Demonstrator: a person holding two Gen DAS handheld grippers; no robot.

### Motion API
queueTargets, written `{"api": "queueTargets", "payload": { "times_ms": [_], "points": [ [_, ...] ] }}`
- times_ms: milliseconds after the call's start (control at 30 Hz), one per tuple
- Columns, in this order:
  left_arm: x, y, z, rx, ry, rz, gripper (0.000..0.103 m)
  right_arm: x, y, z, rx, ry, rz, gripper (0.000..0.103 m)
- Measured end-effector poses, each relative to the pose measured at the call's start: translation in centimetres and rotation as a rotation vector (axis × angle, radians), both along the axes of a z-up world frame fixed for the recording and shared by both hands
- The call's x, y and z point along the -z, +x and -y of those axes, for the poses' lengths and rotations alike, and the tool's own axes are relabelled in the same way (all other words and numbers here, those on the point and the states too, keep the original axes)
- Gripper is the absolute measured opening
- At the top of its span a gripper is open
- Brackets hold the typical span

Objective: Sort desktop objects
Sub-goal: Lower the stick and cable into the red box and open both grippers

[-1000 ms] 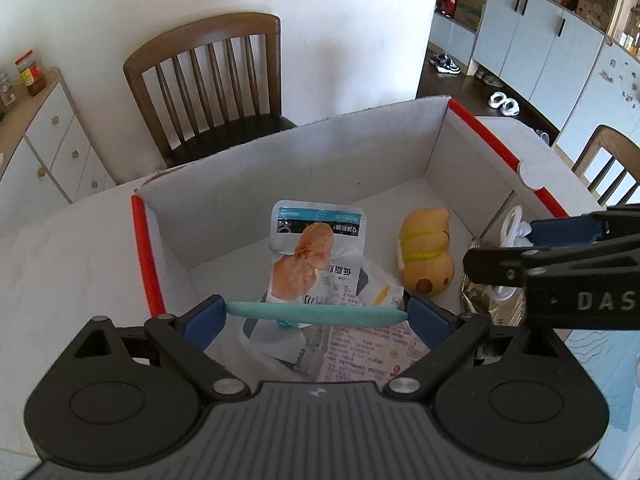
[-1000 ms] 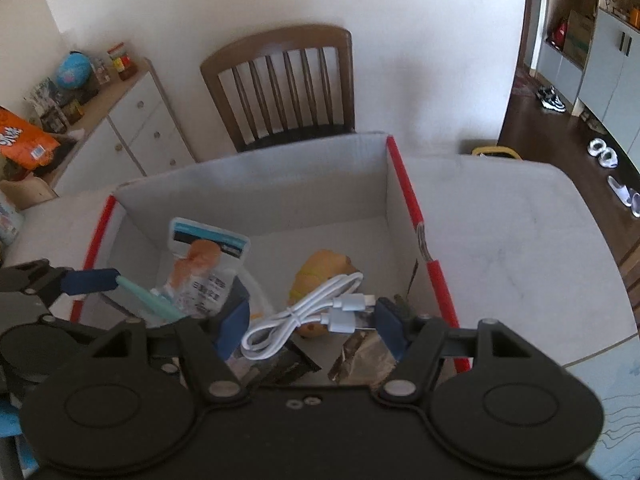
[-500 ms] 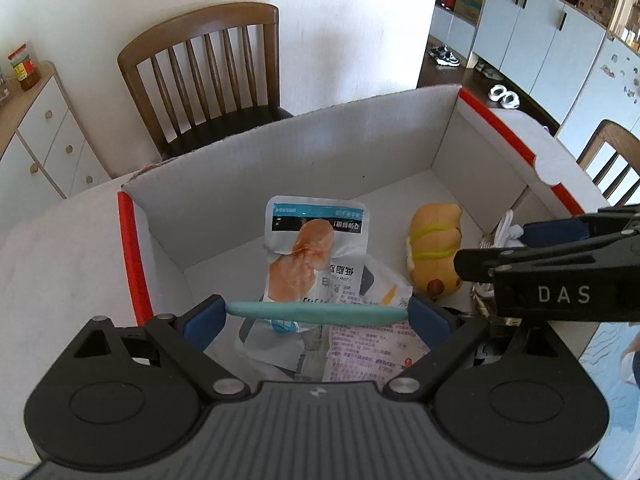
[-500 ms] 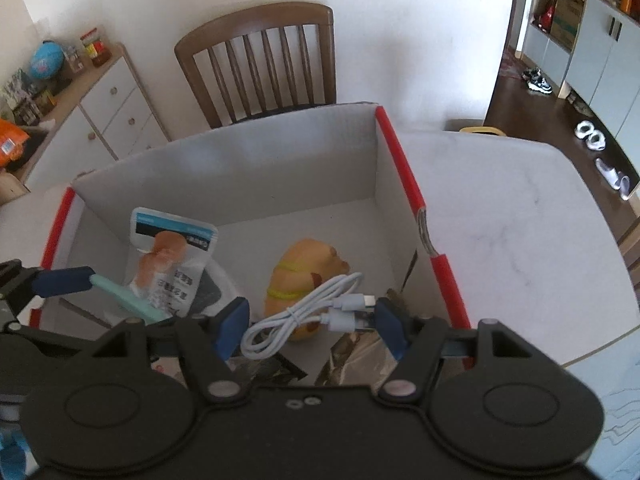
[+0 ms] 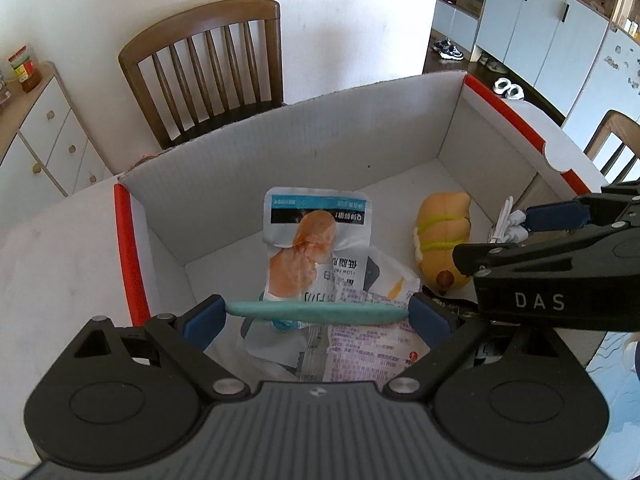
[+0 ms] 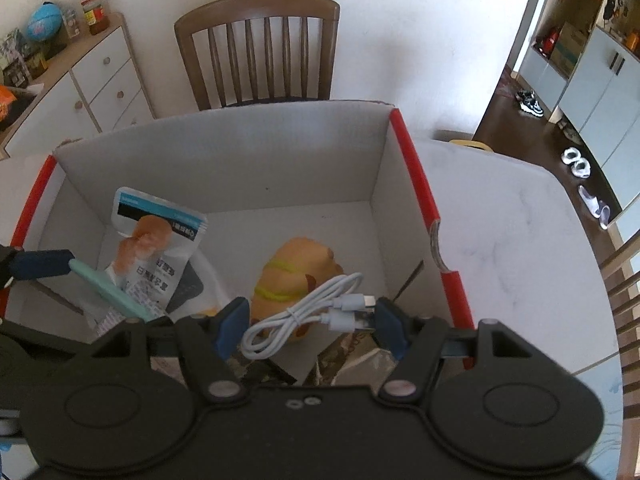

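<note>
Both grippers hang over the open cardboard box (image 6: 224, 168), side by side. The left gripper (image 5: 318, 312) pinches a teal stick (image 5: 316, 311) end to end between widely spread blue pads. The right gripper (image 6: 308, 320) grips a coiled white USB cable (image 6: 304, 312) above the orange toy (image 6: 296, 276); its side reads "DAS". In the box lies a snack pouch (image 5: 316, 244), upside down, with "LOW FAT" legible, beside a pink-printed packet (image 5: 368, 348) whose text is too small to read.
</note>
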State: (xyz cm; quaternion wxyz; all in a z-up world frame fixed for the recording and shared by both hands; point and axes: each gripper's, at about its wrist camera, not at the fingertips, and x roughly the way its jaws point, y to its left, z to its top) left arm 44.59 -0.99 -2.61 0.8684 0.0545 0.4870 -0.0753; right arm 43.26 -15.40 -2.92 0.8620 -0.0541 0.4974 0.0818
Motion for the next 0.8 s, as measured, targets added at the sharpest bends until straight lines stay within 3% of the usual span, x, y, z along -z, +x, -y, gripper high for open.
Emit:
{"api": "queueTargets", "payload": {
  "times_ms": [300, 800],
  "points": [
    [0.0, -0.2, -0.2, -0.006, -0.009, 0.003, 0.099, 0.0, 0.2, -0.2, 0.003, -0.012, 0.002, 0.071],
    [-1.2, -1.4, -0.6, -0.039, -0.035, 0.037, 0.101, -1.8, -0.7, 0.8, 0.017, 0.013, 0.025, 0.084]
  ]
}}
